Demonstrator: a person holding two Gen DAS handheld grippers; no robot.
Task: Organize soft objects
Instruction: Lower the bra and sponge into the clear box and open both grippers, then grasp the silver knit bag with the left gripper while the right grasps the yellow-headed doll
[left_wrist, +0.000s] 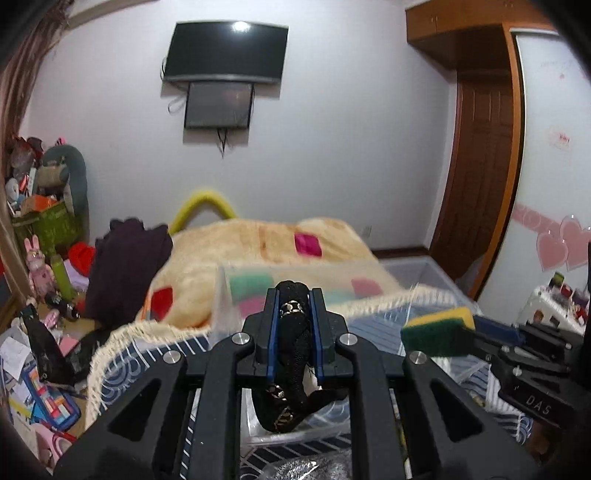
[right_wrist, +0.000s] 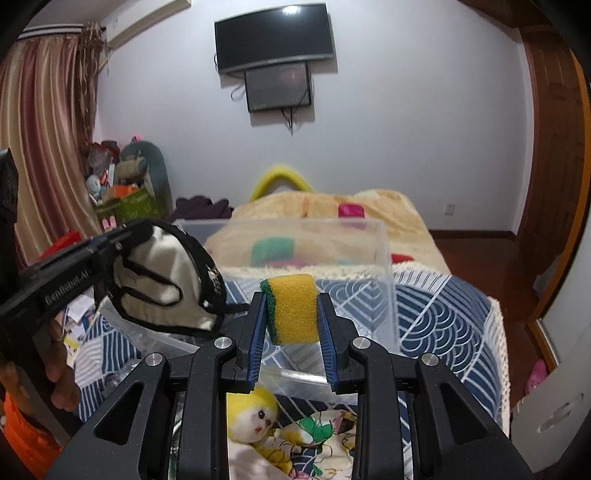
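Sponge (right_wrist: 293, 309) upright, clamped; sleep mask (left_wrist: 293, 332) clamped lengthwise.

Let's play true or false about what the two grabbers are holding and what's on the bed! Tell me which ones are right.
1. The right gripper squeezes a yellow and green sponge. True.
2. The left gripper is open and holds nothing. False: it is shut on a black lacy fabric item.
3. A clear plastic bin sits on the bed ahead of the grippers. True.
4. The TV on the wall shows a cartoon. False: its screen is dark.
5. A yellow-haired plush doll lies below the right gripper. True.
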